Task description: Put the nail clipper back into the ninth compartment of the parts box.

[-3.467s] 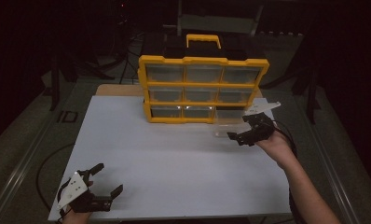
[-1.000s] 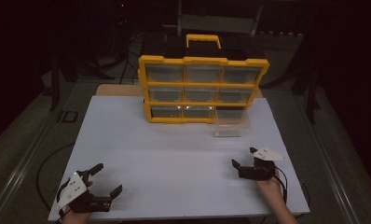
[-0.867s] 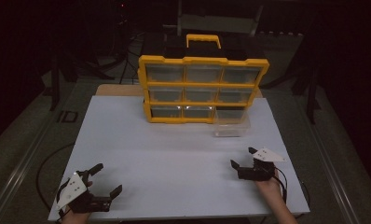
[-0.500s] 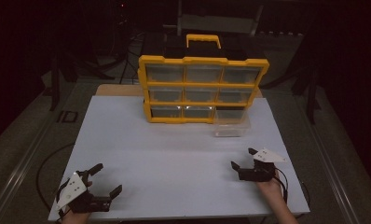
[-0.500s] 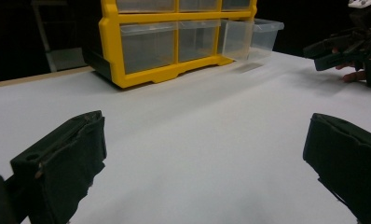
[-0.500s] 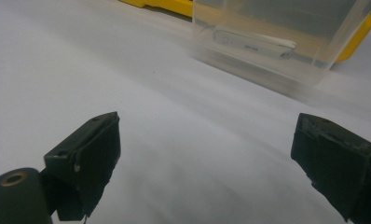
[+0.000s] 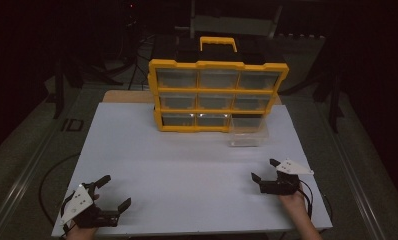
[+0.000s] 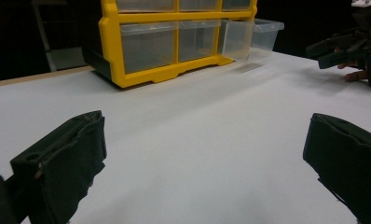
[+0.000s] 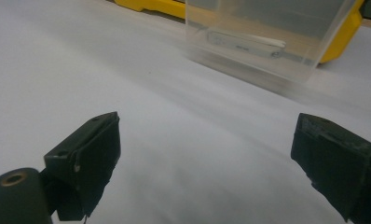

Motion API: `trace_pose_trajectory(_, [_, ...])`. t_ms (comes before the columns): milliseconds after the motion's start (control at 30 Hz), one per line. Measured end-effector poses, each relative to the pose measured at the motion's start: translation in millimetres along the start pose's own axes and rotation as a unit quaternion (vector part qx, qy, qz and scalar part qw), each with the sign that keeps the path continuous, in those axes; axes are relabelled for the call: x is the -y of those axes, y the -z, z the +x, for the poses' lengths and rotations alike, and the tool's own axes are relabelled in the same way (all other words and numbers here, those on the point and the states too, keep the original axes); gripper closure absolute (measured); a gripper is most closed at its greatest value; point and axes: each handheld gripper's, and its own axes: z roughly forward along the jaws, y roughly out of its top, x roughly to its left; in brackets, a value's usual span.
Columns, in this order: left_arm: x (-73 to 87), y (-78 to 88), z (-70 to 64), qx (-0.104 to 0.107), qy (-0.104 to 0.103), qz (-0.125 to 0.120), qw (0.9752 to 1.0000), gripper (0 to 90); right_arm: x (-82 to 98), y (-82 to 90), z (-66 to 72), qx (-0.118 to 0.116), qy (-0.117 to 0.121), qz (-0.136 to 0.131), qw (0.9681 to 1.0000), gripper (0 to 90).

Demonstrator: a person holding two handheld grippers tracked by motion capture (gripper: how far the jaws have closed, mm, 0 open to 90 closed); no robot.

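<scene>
Two open tongs (image 7: 267, 170), unlabelled clear drawer (image 7: 249, 133).

Two black jaws of the left gripper (image 8: 204, 175) stand wide apart over the bare white table (image 8: 197, 121), holding nothing. Beyond them sits a yellow drawer cabinet (image 8: 146, 39) with clear drawers. One clear drawer (image 8: 251, 37) sticks out at its lower right end. The right gripper (image 8: 349, 46) hovers at far right.

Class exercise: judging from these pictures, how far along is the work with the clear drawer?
Done: the clear drawer is pulled out of the yellow organizer. In hand: nothing; the right gripper and left gripper rest open on the table. Left: probably emptying or reseating it.
</scene>
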Motion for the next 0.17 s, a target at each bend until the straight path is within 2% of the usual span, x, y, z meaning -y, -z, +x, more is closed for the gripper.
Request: trace_pose_trajectory(167, [0.2,-0.3,0.5,-0.001,0.001,0.0,1.0,0.5,1.5,1.9,-1.8,0.009,0.009,0.004,0.9999,8.5])
